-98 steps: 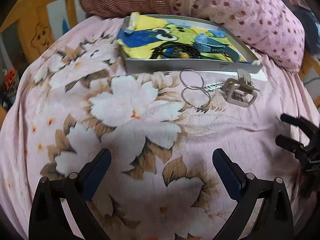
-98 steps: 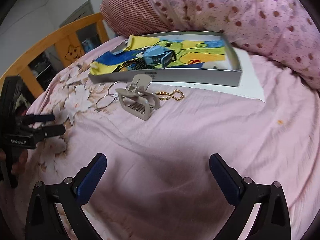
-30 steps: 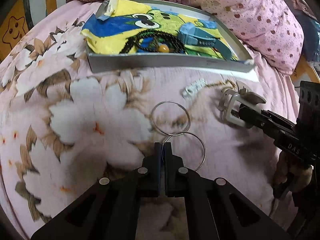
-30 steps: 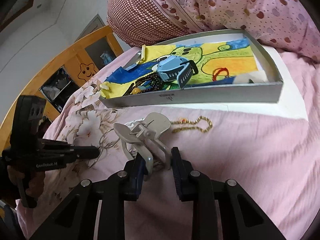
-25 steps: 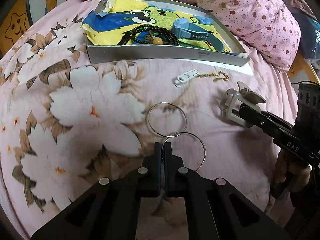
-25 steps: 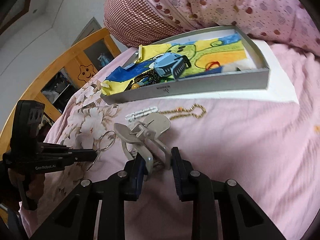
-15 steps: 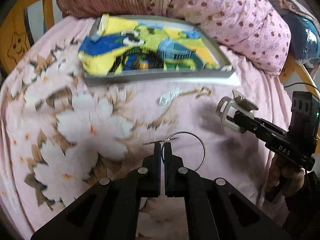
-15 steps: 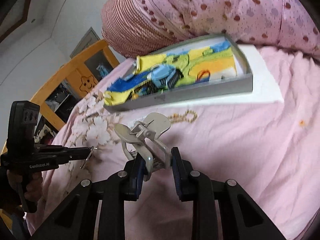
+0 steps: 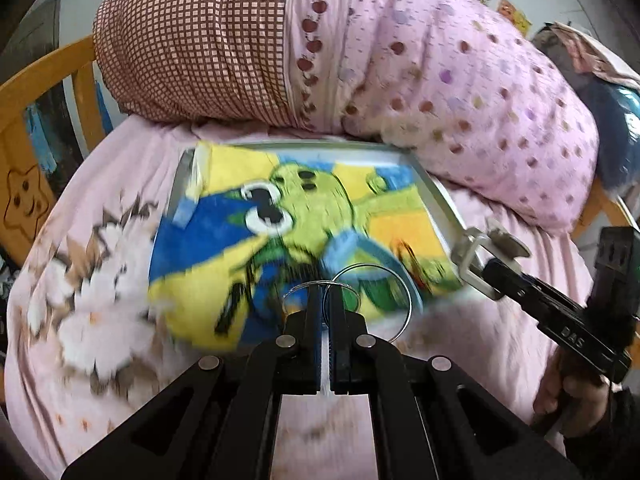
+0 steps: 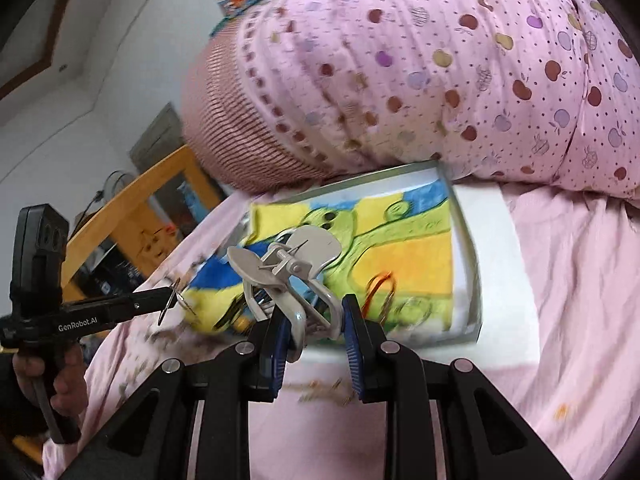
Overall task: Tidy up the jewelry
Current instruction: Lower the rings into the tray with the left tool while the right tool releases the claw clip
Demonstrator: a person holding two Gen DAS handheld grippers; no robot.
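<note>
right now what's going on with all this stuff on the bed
A person is tidying jewelry with a handheld gripper in each hand. The left gripper is shut on two linked silver rings and holds them up in front of the tray, which is lined with a cartoon cloth. The right gripper is clamped on a beige hair claw clip, also lifted off the bedspread near the tray. A gold chain lies blurred on the pink sheet below the right fingers.
</note>
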